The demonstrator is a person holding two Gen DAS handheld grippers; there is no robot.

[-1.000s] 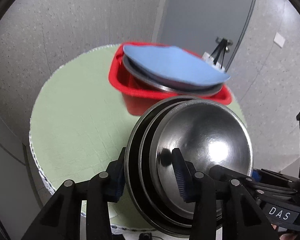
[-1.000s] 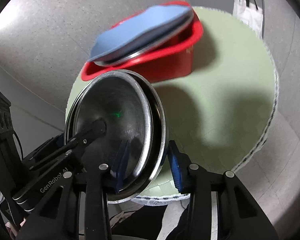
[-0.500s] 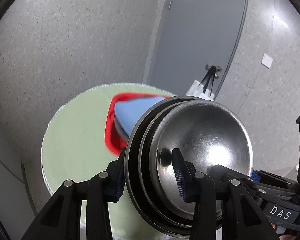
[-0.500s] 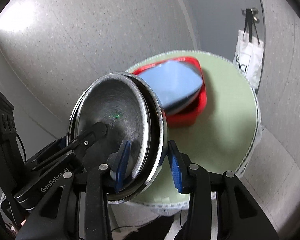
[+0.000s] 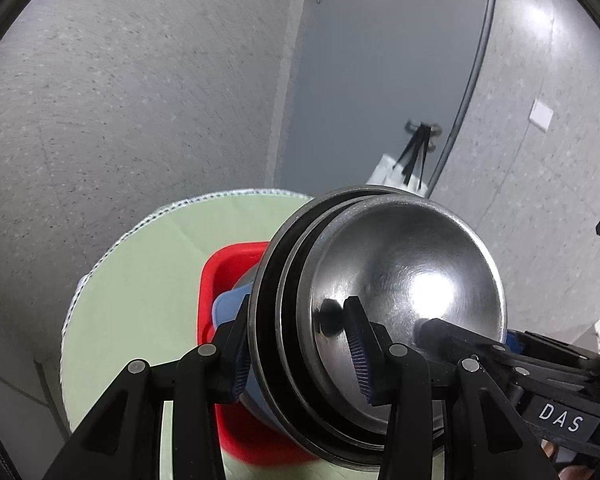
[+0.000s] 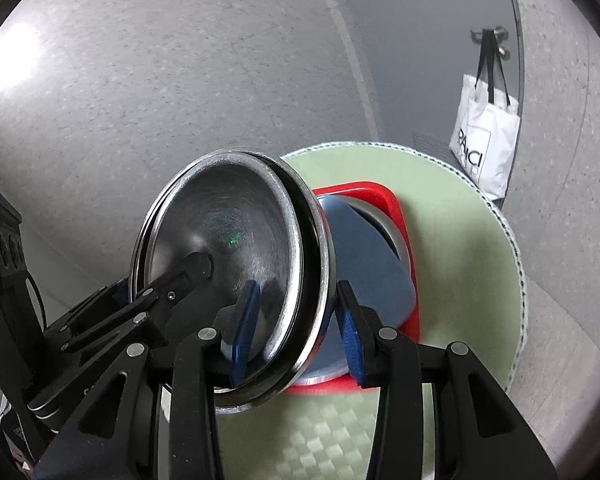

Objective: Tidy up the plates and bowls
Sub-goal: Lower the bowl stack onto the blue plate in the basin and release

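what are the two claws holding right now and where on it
Both hold one nested stack of steel bowls by its rim: the left claw and right claw each pinch the edge, stack tilted on its side.

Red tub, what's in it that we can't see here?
- Left wrist: the stack of metal bowls hides most of the red tub.
- Right wrist: the blue plate covers whatever lies under it.
- Both views: the tub's near edge is blurred.
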